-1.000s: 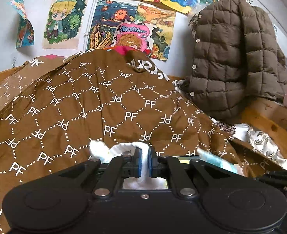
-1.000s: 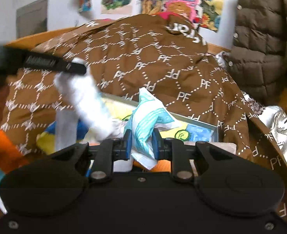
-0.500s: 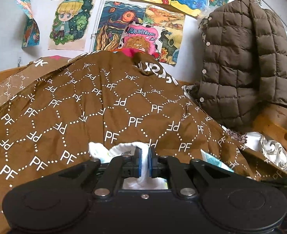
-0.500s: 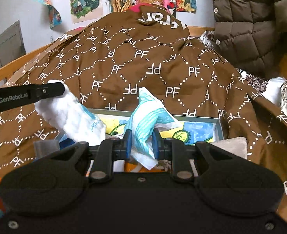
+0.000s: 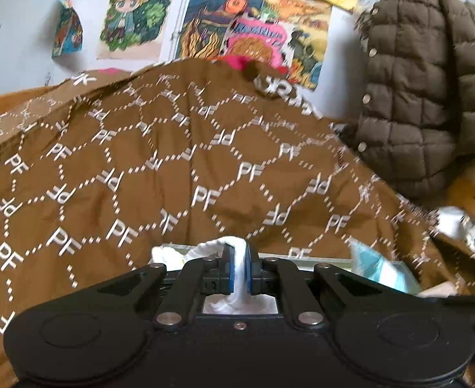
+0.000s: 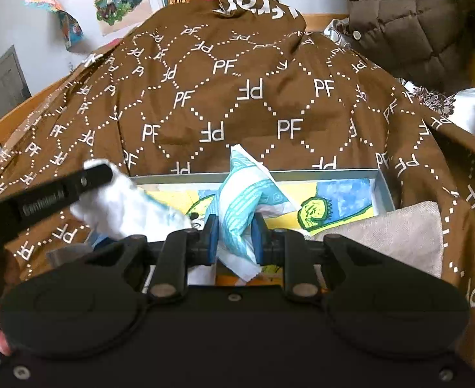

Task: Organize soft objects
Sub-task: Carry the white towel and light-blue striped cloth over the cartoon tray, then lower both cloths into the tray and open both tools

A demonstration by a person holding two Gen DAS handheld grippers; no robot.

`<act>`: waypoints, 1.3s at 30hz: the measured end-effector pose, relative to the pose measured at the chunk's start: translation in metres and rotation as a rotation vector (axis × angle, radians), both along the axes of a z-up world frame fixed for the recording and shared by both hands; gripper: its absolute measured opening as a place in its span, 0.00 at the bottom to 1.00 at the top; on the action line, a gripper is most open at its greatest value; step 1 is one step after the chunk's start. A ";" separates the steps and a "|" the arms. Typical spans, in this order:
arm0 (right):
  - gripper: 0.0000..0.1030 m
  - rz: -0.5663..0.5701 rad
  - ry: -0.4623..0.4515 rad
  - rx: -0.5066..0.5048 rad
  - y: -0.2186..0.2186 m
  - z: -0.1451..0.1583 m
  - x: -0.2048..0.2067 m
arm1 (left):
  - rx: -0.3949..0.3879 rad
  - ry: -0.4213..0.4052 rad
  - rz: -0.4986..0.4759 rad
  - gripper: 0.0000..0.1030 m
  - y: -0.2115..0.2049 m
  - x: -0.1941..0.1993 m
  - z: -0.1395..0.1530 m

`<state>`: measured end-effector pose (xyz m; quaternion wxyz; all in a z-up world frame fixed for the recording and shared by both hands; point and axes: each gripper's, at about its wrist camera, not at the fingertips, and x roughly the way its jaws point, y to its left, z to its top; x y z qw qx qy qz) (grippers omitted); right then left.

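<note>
My left gripper is shut on a white soft pad, pinched between its blue pads. In the right wrist view the left gripper shows at the left, holding that white pad over the box's left end. My right gripper is shut on a teal-and-white wrapped soft pack, which sticks up above a shallow grey box with a colourful drawing inside. The teal pack also shows low right in the left wrist view.
A brown PF-print quilt is heaped behind the box. A brown puffer jacket hangs at the right. A beige cloth lies right of the box. Drawings cover the wall. A wooden bed rail runs at the left.
Both grippers keep their hold. The right view has tilted down and moved closer to the box. The left gripper with the white pad has shifted slightly over the box's left end.
</note>
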<state>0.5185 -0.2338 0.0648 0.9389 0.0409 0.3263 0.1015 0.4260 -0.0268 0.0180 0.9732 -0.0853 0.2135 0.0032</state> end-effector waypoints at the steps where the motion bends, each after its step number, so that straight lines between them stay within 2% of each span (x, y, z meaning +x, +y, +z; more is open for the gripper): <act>1: 0.14 -0.002 -0.001 -0.001 0.001 -0.002 0.002 | 0.010 0.006 0.000 0.06 0.000 0.000 -0.003; 17: 0.14 -0.062 0.079 0.024 0.005 -0.033 0.024 | 0.067 0.128 -0.002 0.06 0.006 0.004 -0.030; 26: 0.15 -0.069 0.091 0.014 0.006 -0.038 0.025 | 0.097 0.189 -0.009 0.06 0.005 0.008 -0.040; 39: 0.18 -0.094 0.113 0.020 0.008 -0.047 0.028 | 0.079 0.202 -0.023 0.09 0.006 0.010 -0.046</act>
